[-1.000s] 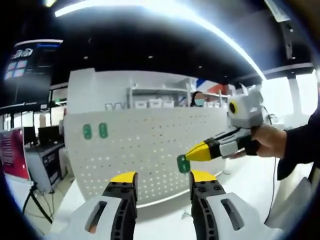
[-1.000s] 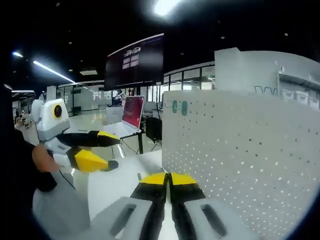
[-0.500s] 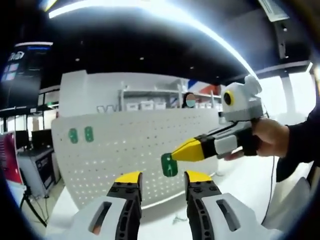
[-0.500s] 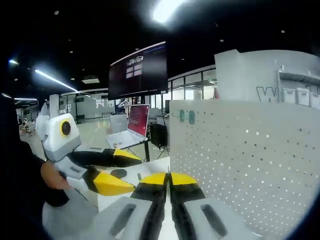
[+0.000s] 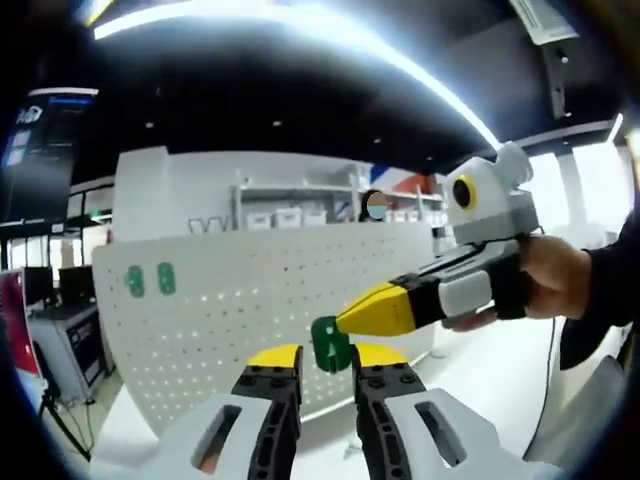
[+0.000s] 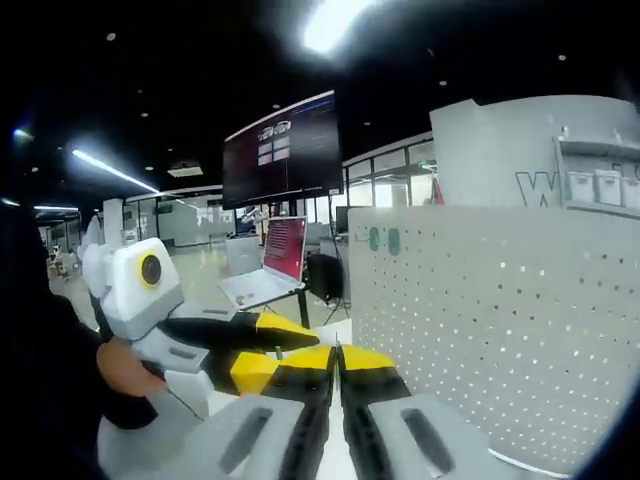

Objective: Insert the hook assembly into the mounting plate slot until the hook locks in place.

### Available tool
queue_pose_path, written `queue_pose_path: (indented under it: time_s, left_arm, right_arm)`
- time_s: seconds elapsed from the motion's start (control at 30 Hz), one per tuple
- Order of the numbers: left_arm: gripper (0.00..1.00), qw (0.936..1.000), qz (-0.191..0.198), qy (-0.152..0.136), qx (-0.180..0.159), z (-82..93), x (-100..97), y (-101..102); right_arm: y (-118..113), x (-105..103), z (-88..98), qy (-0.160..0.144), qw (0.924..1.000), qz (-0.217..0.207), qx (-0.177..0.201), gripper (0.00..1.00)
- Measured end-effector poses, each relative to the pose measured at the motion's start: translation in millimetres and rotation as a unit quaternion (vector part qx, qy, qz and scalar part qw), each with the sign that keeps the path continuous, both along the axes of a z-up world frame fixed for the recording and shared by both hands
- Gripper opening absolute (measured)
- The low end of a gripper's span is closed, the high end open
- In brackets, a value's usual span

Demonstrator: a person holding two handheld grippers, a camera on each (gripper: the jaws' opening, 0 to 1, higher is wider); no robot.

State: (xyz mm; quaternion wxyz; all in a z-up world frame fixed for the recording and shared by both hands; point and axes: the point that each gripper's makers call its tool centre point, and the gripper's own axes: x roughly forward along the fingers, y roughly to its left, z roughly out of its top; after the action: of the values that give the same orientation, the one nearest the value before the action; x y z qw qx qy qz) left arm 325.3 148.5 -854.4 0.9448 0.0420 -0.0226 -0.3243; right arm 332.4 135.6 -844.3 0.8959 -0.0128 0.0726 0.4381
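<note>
The left hand-held gripper (image 5: 327,358) stood with its yellow-tipped jaws parted by a narrow gap and gripped nothing, though a green hook assembly (image 5: 329,343) hung right between and just above their tips. That green piece was pinched at the yellow tips of the right hand-held gripper (image 5: 345,322), which reached in toward the mounting plate from the side and was clenched on it; in the right gripper view its own jaws (image 6: 338,355) lay pressed together, and the piece itself could not be made out there. A person's hand (image 5: 545,280) in a dark sleeve held that right tool by its grip. In the right gripper view the left tool (image 6: 268,350) lay just beside the right one's tips, with another hand (image 6: 125,367) around its body. Behind both tools rose the mounting plate (image 5: 240,300), a white perforated panel standing upright on a white desk (image 5: 490,370). Two more green hooks (image 5: 147,279) sat side by side near the panel's upper far corner, well apart from the held piece. Beyond the panel's far edge stood an open laptop (image 6: 270,262) and, above it, a large dark screen (image 6: 283,148).
</note>
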Motion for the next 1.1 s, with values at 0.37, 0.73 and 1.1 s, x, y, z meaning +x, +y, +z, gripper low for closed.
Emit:
queue_pose_path:
  time_s: [0.37,0.73,1.1]
  left_arm:
    - [0.10,0.9999,-0.008,-0.014,0.004,2.5,1.1,-3.0]
    - [0.04,0.9997,-0.018,-0.017,0.007,2.2,0.1,-6.2]
    - [0.03,0.9996,-0.026,-0.007,0.002,2.0,-1.1,-7.0]
  right_arm:
    - [3.0,-3.7,1.1,0.004,1.0000,0.002,0.004,0.00]
    - [3.0,-4.9,1.9,0.005,1.0000,-0.002,0.004,0.00]
    - [1.8,-6.8,1.8,0.008,0.9999,-0.008,0.002,0.00]
